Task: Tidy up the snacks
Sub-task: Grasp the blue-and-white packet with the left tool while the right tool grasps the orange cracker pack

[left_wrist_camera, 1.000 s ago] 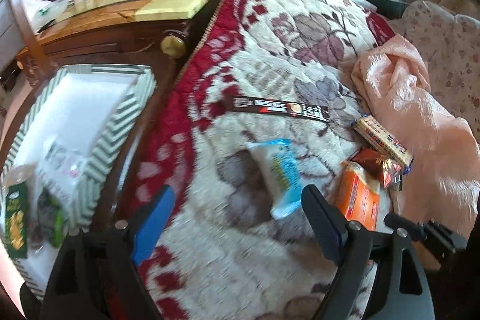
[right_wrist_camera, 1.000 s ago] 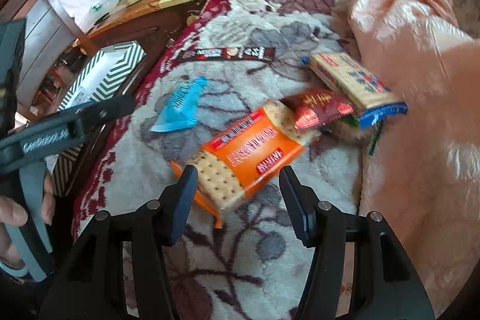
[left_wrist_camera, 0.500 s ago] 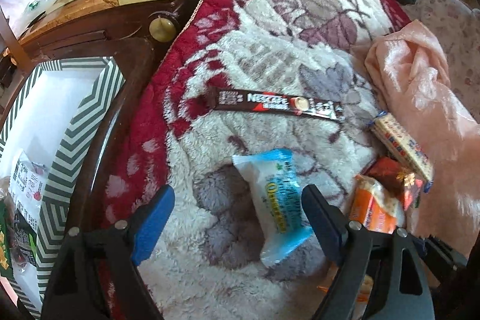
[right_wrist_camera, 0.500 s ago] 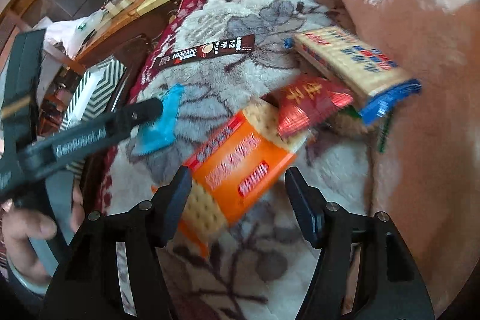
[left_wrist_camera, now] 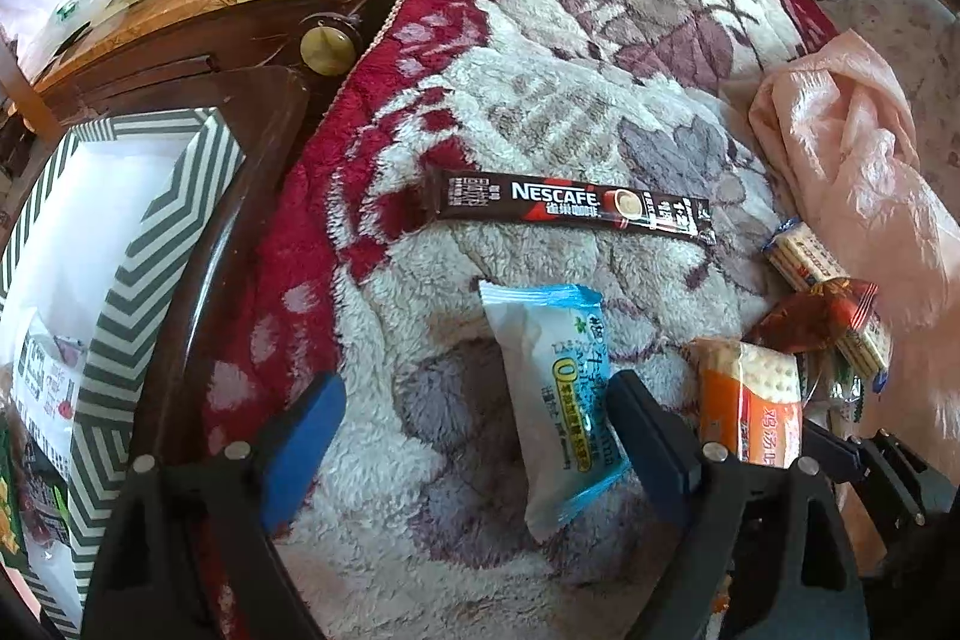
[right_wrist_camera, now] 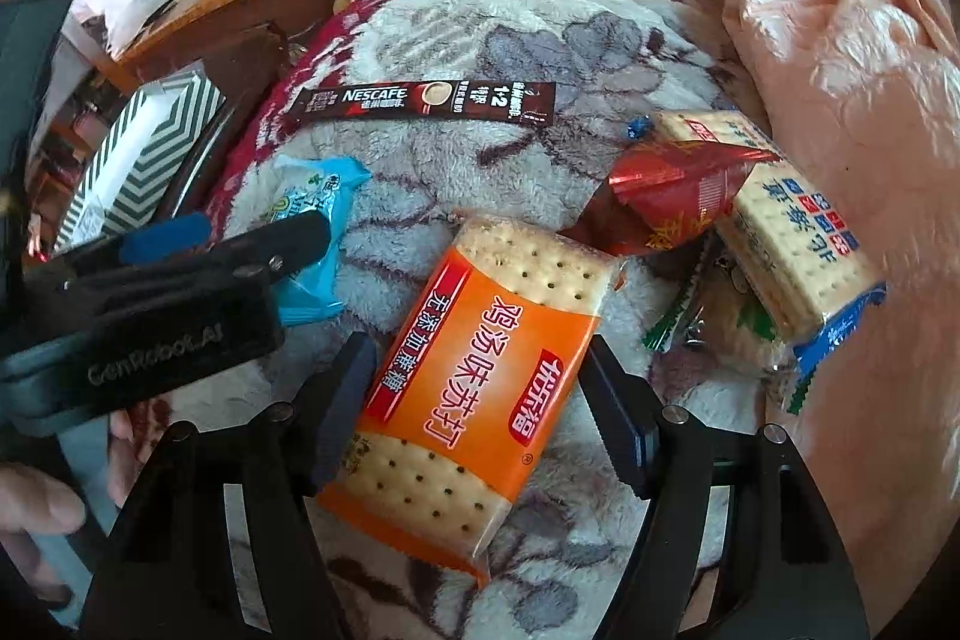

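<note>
Beside the green-striped cardboard box (left_wrist_camera: 150,244), right gripper (right_wrist_camera: 474,406) fingers, just widened, straddle an ungripped orange cracker packet (right_wrist_camera: 474,382); left gripper (left_wrist_camera: 474,436) fingers released over a blue-and-white wrapped snack (left_wrist_camera: 552,388).

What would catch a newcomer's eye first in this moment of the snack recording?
The bright orange cracker pack on the floral blanket, lying between the fingers of the right claw, whose jaws have just been opening. Just left of it, the blue-and-white snack packet sits inside the open left claw. Beyond both lies a long dark Nescafe stick, and a green-striped box waits at the far left.
</note>
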`<state>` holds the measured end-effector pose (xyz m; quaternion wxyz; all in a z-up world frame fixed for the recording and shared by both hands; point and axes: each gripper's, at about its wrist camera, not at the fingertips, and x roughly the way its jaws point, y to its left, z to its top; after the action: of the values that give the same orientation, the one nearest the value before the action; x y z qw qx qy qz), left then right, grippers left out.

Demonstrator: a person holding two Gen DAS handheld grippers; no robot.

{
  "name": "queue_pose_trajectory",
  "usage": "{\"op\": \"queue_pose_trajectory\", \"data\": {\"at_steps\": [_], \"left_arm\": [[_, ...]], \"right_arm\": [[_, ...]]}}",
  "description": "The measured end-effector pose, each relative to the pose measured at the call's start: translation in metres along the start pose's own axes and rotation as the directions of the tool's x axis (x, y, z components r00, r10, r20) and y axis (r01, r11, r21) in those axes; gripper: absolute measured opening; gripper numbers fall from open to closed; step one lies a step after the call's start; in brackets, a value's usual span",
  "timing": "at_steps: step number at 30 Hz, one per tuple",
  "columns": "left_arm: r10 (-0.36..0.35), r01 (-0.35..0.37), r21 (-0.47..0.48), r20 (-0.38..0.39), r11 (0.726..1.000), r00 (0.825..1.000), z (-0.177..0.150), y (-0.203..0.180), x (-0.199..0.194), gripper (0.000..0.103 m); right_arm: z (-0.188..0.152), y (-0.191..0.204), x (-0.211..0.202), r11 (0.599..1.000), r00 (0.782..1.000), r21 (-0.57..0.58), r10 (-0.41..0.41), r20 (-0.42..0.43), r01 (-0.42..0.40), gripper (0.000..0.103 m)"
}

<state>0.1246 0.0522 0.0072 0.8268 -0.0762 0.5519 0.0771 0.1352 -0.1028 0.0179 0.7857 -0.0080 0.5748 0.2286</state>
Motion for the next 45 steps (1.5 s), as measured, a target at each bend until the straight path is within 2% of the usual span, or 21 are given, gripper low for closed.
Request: {"op": "queue_pose_trajectory", "data": {"at_steps": [5,7,9,11,13,27,35,43,45], "left_arm": [[-0.006,0.006,0.002,-0.021,1.000,1.000,0.004,-0.003,0.009,0.088],[-0.031,0.031,0.012,-0.041,0.999,0.999,0.001,-0.005,0.017,0.073],[-0.038,0.038,0.018,-0.009,0.999,0.999,-0.003,-0.003,0.015,0.067],[-0.040,0.040,0.015,0.001,0.999,0.999,-0.005,0.002,0.010,0.044],[-0.061,0.061,-0.016,0.008,0.998,0.998,-0.006,0.013,0.003,0.029],[-0.129,0.129,0.009,0.103,0.992,0.986,-0.040,0.034,-0.054,0.028],[-0.072,0.072,0.011,0.128,0.997,0.989,-0.058,0.048,-0.072,0.028],[-0.059,0.060,-0.002,0.109,0.998,0.992,-0.070,0.055,-0.067,0.028],[-0.061,0.061,0.000,0.106,0.998,0.993,-0.072,0.055,-0.066,0.028]], "right_arm": [[-0.007,-0.010,-0.003,0.999,0.999,-0.025,0.033,0.018,-0.033,0.067],[-0.009,-0.011,-0.004,0.999,0.999,-0.040,0.037,0.022,-0.036,0.065],[-0.012,-0.011,-0.007,0.998,0.999,-0.050,0.041,0.028,-0.039,0.063],[-0.016,-0.010,-0.010,0.997,0.999,-0.065,0.041,0.029,-0.039,0.060],[-0.019,-0.009,-0.013,0.997,0.999,-0.074,0.041,0.036,-0.038,0.059],[-0.034,0.018,-0.041,0.990,0.994,-0.115,0.084,0.075,-0.075,0.055],[-0.032,0.046,-0.050,0.982,0.991,-0.162,0.108,0.084,-0.093,0.051],[-0.044,0.050,-0.031,0.981,0.998,-0.183,0.063,-0.009,-0.064,0.052],[-0.046,0.051,-0.025,0.980,0.999,-0.194,0.029,-0.032,-0.035,0.052]]}}
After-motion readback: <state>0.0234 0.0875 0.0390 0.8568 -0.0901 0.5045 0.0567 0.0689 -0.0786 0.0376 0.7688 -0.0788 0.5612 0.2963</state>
